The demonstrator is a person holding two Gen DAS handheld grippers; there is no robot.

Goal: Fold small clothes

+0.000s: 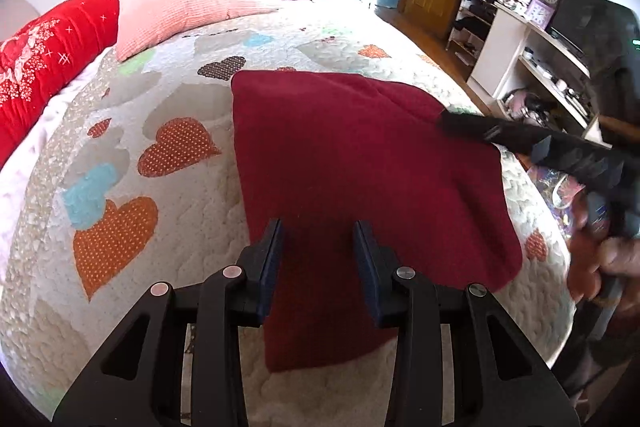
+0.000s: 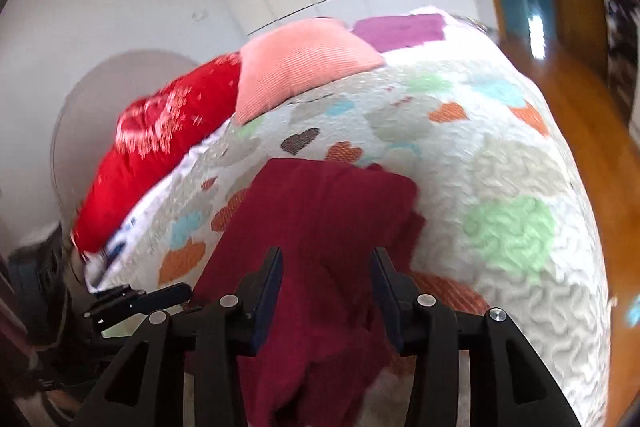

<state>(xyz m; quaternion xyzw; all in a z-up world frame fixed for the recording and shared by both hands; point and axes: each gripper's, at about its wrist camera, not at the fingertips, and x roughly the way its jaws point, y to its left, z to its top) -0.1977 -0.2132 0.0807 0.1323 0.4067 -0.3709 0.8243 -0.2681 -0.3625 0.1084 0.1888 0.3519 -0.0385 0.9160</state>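
Across the bed lay a soft, limp maroon cloth. Both tongs, left and right, stood spread and empty; its corners looked best to pinch.

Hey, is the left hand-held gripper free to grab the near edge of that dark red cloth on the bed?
Probably yes. The left hand-held gripper is open right above the dark red cloth, which lies flat on the quilt. Nothing sits between them; the right hand-held gripper works the far side.

maroon cloth, white quilt (coloured hearts)
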